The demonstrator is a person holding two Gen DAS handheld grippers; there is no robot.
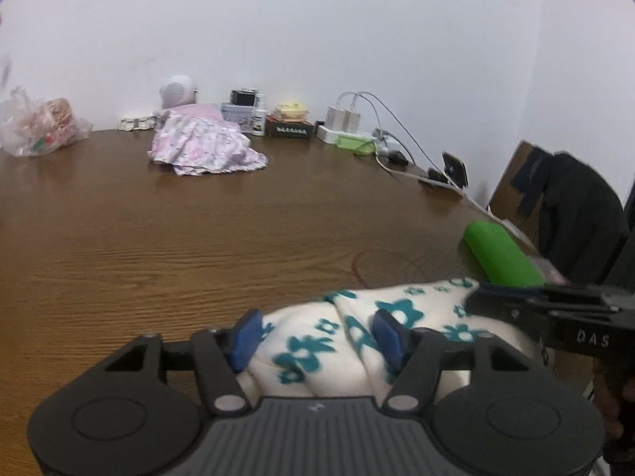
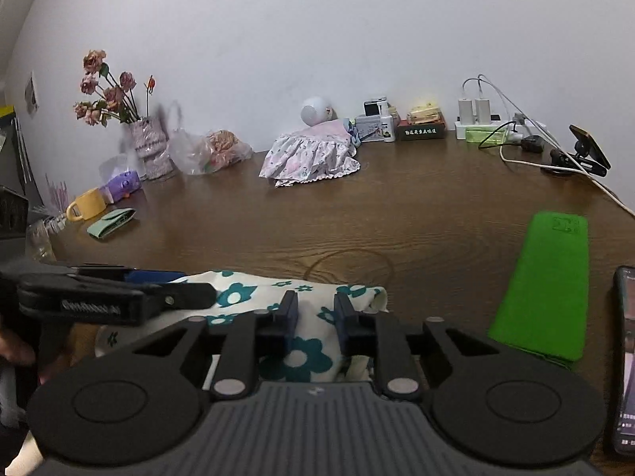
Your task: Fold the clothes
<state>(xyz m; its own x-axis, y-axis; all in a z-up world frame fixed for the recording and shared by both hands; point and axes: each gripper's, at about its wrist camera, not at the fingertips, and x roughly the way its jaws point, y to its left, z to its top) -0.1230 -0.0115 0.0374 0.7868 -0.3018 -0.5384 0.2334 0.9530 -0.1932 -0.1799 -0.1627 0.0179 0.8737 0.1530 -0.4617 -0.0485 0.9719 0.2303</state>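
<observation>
Your left tool (image 1: 317, 333) stands wide around the cream cloth with teal flowers (image 1: 313, 347). Your right tool (image 2: 315, 311) sits narrow, cloth between its fingers, on the brown wooden worktop (image 2: 416, 218).

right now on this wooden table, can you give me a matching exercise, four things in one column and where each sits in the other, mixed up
Things:
1. white cloth with teal flowers
2. bright green folded cloth
3. pink frilly floral garment
4. yellow mug

Places:
A. far side of the brown wooden table, near the wall
B. left edge, beside a purple toy
C. near edge, between the fingers of both grippers
D. right side, next to a dark phone

Pairs: 1-C, 2-D, 3-A, 4-B
</observation>
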